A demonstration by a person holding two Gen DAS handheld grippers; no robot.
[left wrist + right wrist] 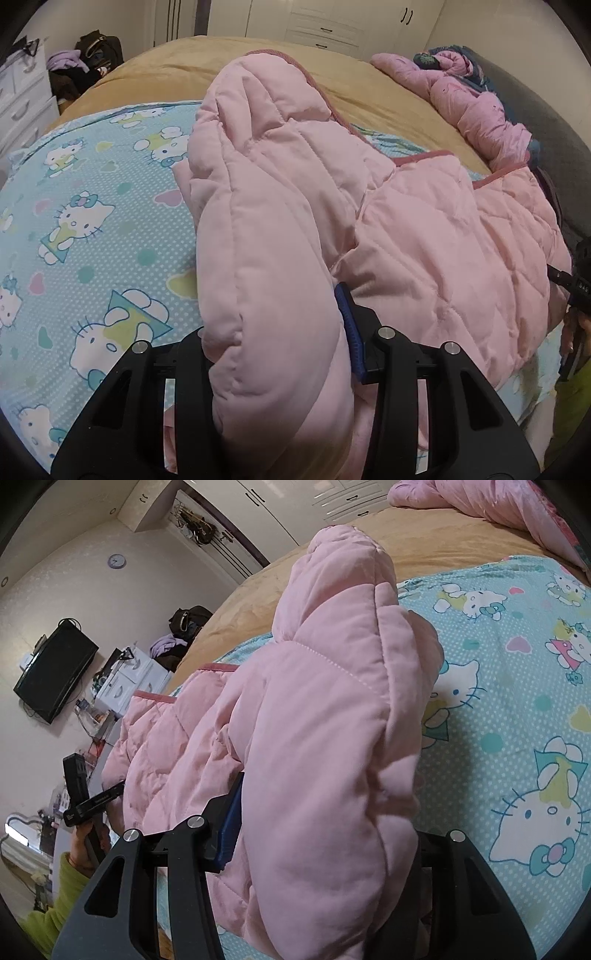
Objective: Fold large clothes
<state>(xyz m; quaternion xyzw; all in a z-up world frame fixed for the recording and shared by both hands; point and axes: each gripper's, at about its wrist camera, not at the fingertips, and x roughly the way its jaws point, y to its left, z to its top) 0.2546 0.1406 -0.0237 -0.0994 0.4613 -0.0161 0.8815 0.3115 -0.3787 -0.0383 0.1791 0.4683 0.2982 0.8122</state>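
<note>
On the left, the left gripper (280, 354) pinches a thick roll of the pink quilted garment (424, 236), its blue pad pressed into the padding from the right while the other finger is hidden behind the fabric. The garment lies across the cartoon-print sheet (85, 221) on the bed, with its darker pink trimmed edge toward the far side. A bunched pink blanket (476, 107) sits well apart near the headboard.

On the right, the right gripper (321, 845) likewise clamps a bulky fold of the same garment (177, 738), lifted clear of the sheet (517, 709).

The step in hand looks like carrying a gathered edge over to make a fold. Doing it well likely means keeping both pinches level with each other and moving them together, so the padded layers land flat and the trimmed edges line up, and letting go only once the fabric rests on the bed.
</note>
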